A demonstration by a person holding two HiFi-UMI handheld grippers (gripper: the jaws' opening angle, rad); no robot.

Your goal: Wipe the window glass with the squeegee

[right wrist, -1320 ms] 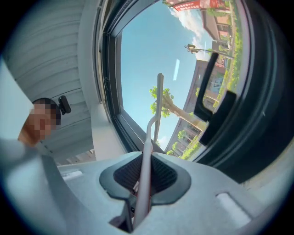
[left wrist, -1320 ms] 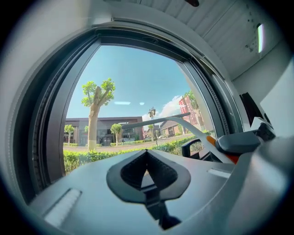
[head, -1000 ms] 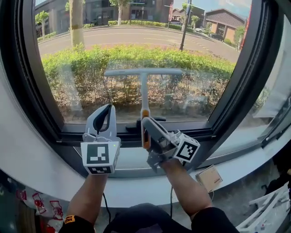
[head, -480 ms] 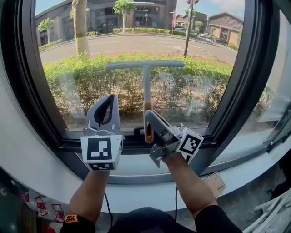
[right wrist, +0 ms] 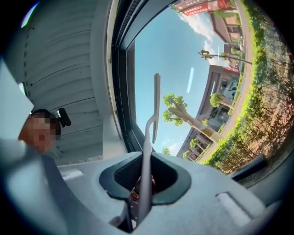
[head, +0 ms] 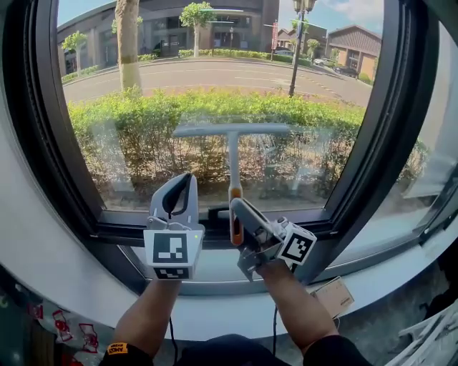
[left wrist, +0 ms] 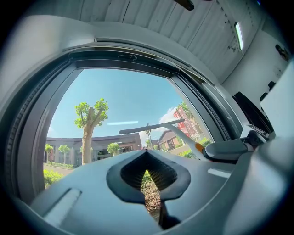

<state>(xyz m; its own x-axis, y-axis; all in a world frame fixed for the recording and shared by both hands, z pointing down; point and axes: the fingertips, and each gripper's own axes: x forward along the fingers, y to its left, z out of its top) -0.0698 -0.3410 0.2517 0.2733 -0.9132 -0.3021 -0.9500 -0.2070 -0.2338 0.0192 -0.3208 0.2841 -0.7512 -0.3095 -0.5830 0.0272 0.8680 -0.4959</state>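
Right tool (head: pixel 237 211) clenched the squeegee (head: pixel 232 131), blade against the lower window glass (head: pixel 143 93) ahead; left tool (head: pixel 180 187) hung beside, closed and empty; hazy streaks suggested wiping was unfinished

Outside, a clipped green hedge (head: pixel 215 121) ran the full width of the view, with a pale tree trunk (head: pixel 127 43) rising behind its left part. Beyond the hedge lay a road (head: pixel 215 71), a dark lamp post (head: pixel 295 50) standing at its near edge to the right. Buildings (head: pixel 207 21) lined the far side under a blue sky. Indoors, a dark window frame (head: pixel 401 107) sat above a white sill (head: pixel 215 304). A small cardboard box (head: pixel 330 294) lay on the floor at lower right.
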